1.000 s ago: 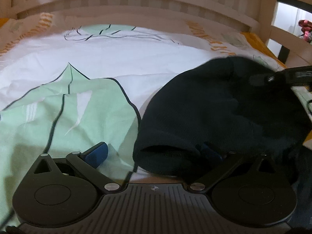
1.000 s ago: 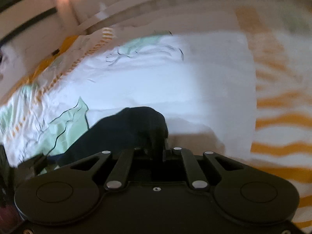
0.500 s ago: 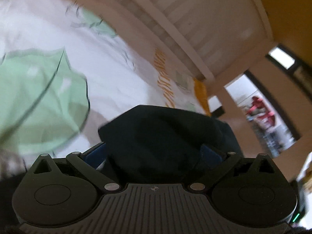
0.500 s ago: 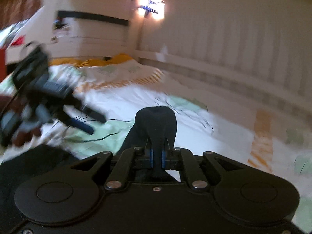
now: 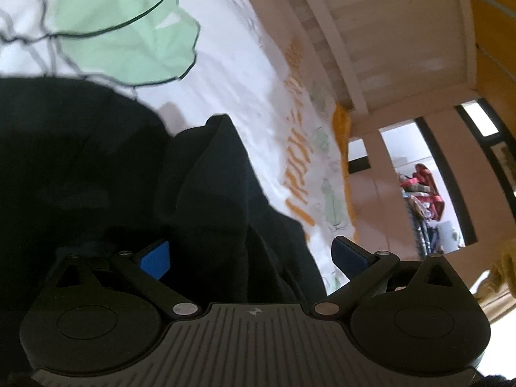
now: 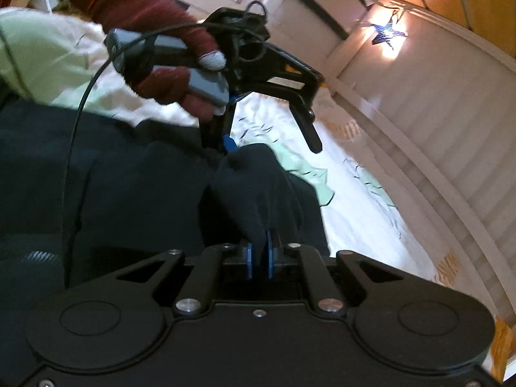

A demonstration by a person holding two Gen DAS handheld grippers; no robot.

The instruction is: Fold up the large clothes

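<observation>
Left gripper (image 5: 250,254) spread wide, black garment (image 5: 206,193) between fingers, patterned bedsheet (image 5: 225,74) behind

My left wrist view is smeared; the bedsheet (image 5: 225,74) print and its orange lettering at two o'clock won't resolve. The black garment (image 5: 96,161) runs off the frame at nine o'clock, so I can't see its full shape. In my right wrist view, the garment covers the left gripper (image 6: 267,143) fingertip nearest me.
</observation>
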